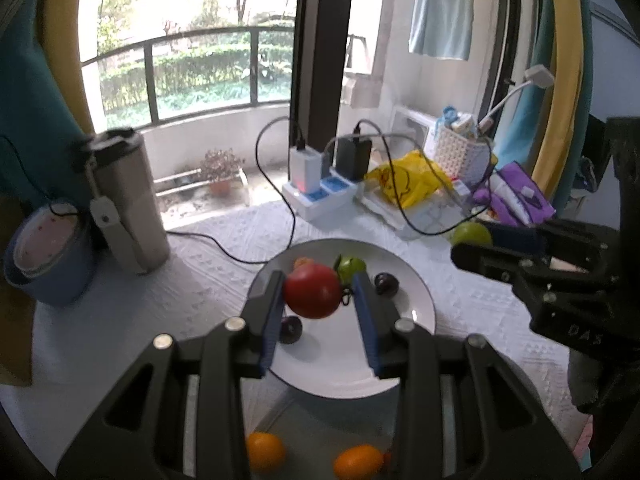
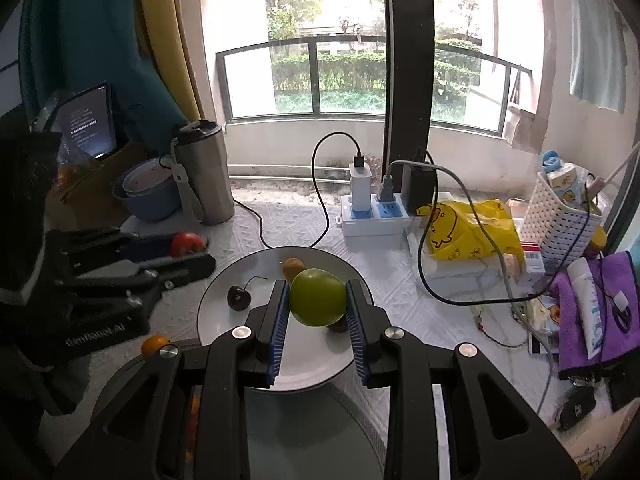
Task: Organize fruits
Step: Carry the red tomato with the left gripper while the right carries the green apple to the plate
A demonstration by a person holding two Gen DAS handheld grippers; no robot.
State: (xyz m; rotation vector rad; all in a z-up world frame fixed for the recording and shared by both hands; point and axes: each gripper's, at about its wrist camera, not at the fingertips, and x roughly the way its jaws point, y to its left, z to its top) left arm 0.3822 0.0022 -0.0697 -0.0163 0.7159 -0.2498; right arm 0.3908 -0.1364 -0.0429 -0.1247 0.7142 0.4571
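Red fruit [image 1: 313,295] pinched in my left claw [image 1: 318,296], green fruit [image 2: 317,297] in my right claw [image 2: 317,300], either could slip, perhaps scattering the white plate's [image 1: 416,292] cherries.

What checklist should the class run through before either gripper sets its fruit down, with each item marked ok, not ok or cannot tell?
1. Left gripper is shut on the red fruit: ok.
2. Right gripper is shut on the green fruit: ok.
3. Both fruits are held above the white plate: ok.
4. Bare room is left on the plate beside the dark cherry and the small orange fruit: ok.
5. The grippers are clear of each other: ok.
6. Which fruit belongs where: cannot tell.
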